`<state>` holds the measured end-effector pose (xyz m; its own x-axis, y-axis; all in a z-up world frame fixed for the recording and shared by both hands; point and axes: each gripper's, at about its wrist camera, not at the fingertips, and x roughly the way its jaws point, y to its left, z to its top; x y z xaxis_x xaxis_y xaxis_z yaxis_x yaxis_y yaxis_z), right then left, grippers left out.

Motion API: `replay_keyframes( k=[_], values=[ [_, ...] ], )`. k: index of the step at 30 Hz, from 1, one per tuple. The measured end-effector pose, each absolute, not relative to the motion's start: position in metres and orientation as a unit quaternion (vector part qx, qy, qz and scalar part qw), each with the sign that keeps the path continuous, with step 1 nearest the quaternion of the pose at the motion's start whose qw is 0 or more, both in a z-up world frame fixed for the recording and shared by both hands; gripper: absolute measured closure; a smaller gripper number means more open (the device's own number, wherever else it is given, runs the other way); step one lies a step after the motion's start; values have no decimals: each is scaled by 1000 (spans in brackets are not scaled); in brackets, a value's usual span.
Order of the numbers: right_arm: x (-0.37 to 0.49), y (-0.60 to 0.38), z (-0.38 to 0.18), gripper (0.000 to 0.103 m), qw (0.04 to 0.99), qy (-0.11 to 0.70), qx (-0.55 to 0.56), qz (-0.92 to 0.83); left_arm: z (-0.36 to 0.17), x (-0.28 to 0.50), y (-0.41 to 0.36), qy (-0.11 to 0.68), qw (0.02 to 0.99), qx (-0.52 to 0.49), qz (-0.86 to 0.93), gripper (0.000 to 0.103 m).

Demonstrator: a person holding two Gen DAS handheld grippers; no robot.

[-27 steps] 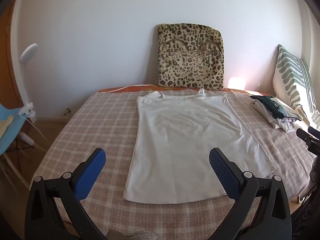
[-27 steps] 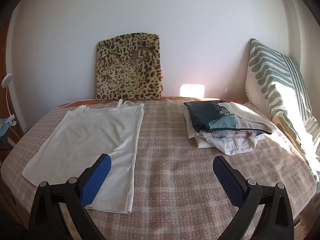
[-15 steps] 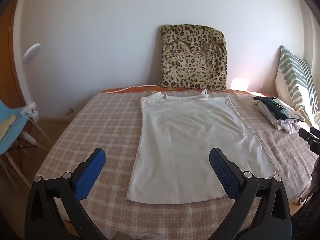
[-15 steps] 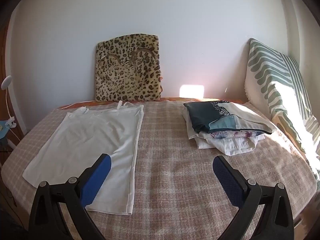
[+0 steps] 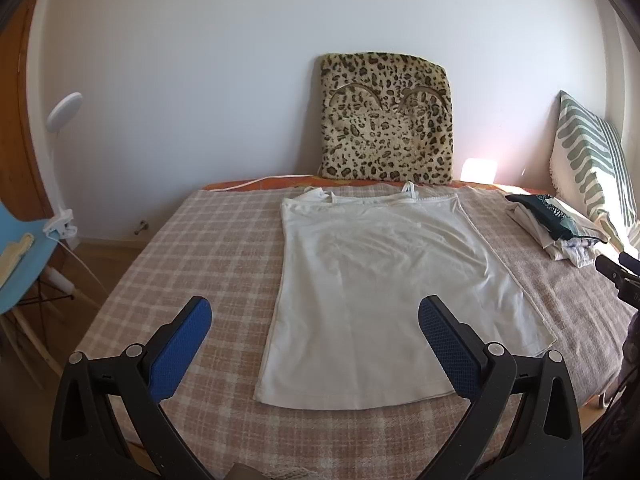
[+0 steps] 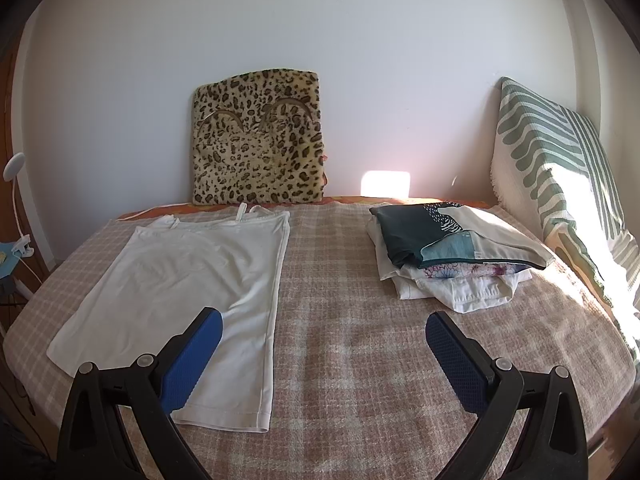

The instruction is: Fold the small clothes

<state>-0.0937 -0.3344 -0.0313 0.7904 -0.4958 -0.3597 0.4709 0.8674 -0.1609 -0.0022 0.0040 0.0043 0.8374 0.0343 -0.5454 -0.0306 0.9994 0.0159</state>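
Both wrist views look forward from the bed's near edge toward the wall. Left view centres on the white top; right view sits further right, centring bare blanket. Shared: top, leopard cushion, folded stack, striped pillow.

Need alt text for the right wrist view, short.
A white camisole lies flat on a checked bed, left of a stack of folded clothes. The right tool hovers open in the foreground, holding nothing.
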Motion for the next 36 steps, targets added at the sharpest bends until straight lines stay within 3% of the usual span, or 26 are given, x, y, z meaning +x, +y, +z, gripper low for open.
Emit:
replay_keyframes(
  k=[36],
  values=[
    [-92,-332,-26,0,947,195,-30,-255,8,-2,-2,281,960,4,16,0]
  ],
)
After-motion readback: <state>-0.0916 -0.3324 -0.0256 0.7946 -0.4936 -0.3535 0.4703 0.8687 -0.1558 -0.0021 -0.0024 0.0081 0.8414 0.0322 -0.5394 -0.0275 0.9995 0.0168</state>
